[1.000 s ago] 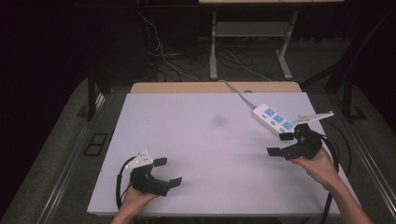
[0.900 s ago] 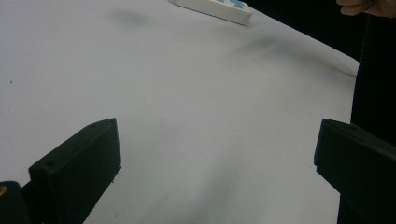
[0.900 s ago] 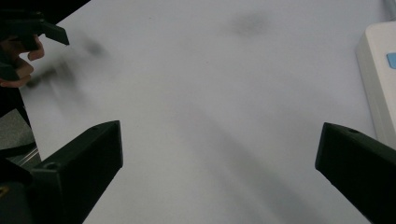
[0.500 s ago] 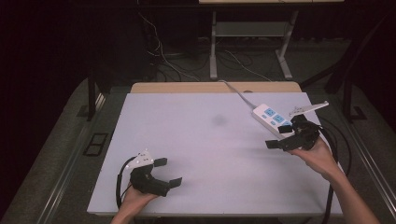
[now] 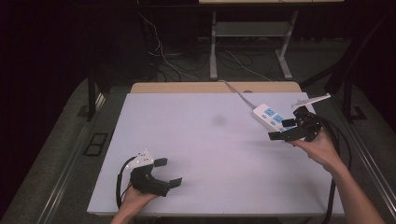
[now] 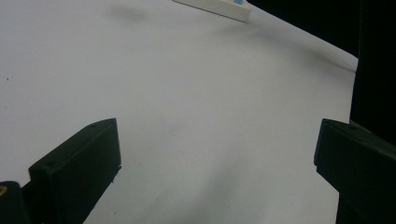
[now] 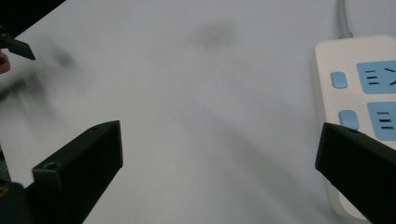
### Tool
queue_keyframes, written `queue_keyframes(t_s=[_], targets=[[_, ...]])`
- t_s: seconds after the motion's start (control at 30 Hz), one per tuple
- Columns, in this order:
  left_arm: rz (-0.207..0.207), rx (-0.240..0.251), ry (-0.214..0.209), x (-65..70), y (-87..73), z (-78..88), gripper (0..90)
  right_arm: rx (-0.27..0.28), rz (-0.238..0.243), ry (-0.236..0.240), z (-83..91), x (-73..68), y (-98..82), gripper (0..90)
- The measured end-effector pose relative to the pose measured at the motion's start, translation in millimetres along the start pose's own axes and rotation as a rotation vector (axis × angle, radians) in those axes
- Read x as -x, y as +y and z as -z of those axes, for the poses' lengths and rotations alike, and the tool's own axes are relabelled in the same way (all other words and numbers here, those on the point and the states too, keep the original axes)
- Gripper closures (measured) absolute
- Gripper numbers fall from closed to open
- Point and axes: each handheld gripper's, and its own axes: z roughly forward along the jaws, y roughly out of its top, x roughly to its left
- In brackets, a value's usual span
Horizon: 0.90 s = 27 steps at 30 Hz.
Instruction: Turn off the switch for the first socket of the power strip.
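The table (image 5: 210, 154) lies bare from my left gripper (image 5: 167, 171) across the middle. At far right, the power strip (image 5: 270, 116) and its cable (image 5: 236, 92) block my right gripper (image 5: 282, 129).

The counter (image 5: 205, 154) is showing plain pale lavender-white, with a faint grey smudge (image 5: 218, 120) toward the far middle and a tan strip (image 5: 187, 87) along its far edge. At the far right, the strip (image 5: 270, 117) is showing white with light blue sockets and buttons and a grey cord (image 5: 236, 92). Both grippers, left (image 5: 167, 171) and right (image 5: 282, 129), are showing black, each carrying a pale grey plate.
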Motion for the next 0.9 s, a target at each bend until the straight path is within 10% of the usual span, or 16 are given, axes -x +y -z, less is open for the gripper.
queue_keyframes(t_s=[0.9], targets=[[0.003,0.002,-0.006,0.1,-0.2,0.3,0.0,-0.033,-0.058,-0.044,-12.7,30.2,29.8,0.6]])
